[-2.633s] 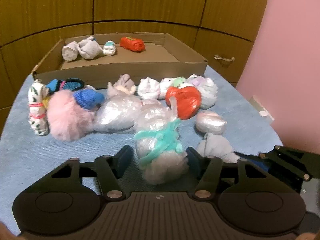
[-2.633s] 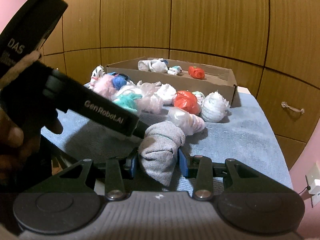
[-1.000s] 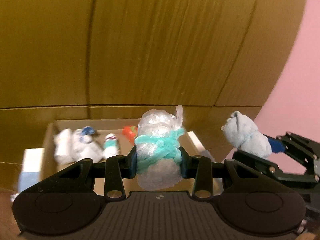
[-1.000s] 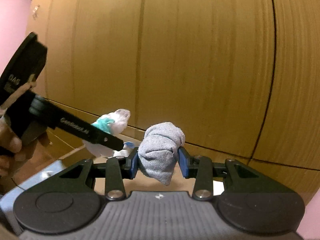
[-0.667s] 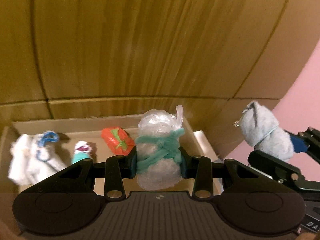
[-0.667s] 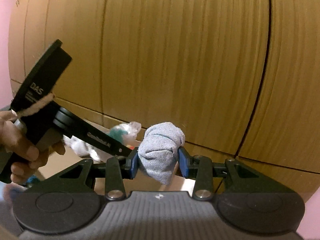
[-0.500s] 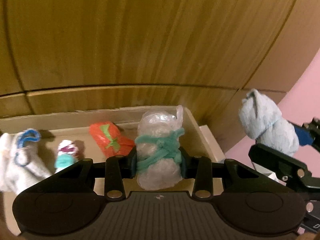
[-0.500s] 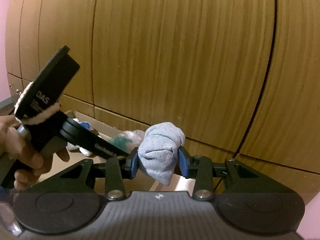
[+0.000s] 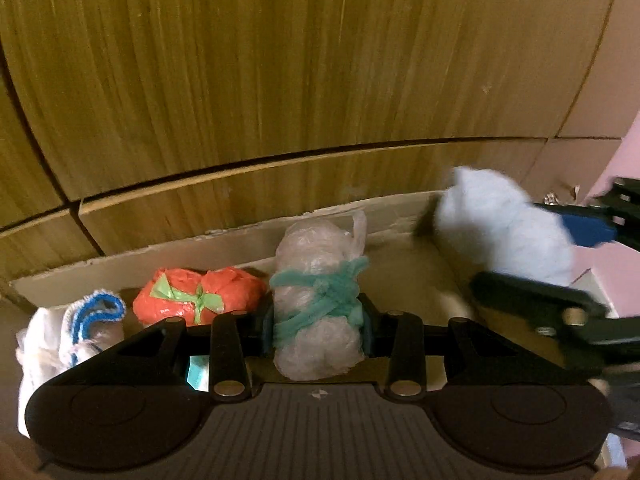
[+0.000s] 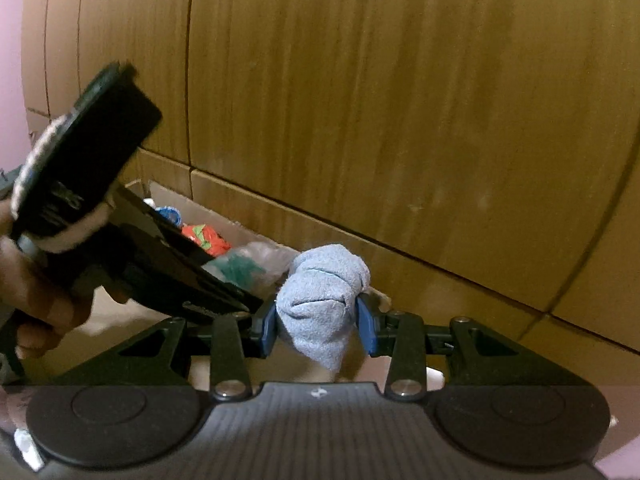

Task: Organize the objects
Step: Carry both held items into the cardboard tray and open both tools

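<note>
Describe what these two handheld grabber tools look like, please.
Both are black plastic. The left gripper has dark teal pads; the right gripper has blue ones. Each has a ribbed grey base, two round discs and silver rivets on hinged linkages. No cables show. White lettering is too blurred to read.

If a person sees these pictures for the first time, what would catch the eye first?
Probably the clear plastic bundle tied with teal yarn, clamped in the left gripper above the cardboard box. Next, the grey sock ball held in the right gripper, and the bright orange bundle lying in the box.
</note>
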Motion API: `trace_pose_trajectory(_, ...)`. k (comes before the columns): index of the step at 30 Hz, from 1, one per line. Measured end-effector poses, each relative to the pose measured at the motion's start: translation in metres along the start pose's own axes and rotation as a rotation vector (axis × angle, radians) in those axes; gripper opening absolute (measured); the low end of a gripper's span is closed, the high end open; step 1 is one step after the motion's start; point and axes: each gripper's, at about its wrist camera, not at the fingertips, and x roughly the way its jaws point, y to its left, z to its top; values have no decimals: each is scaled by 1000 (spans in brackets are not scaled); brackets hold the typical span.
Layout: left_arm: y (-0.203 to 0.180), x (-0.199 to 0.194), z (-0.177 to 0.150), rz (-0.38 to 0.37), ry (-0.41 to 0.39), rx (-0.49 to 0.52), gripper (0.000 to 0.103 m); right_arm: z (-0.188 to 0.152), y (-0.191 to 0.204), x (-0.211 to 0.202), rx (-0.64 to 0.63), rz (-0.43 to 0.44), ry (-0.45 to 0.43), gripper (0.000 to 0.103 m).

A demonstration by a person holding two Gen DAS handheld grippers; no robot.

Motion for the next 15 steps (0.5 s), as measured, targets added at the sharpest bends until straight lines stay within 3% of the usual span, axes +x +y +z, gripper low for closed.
trace_pose_trajectory(4,-3,-1,-7,26,-8,75,46,2,4,15,-56,34,56,37)
trace_pose_trajectory(15,-10,-1,-23,52,-15,135,47,-5,-1,52,-100,92,179,37)
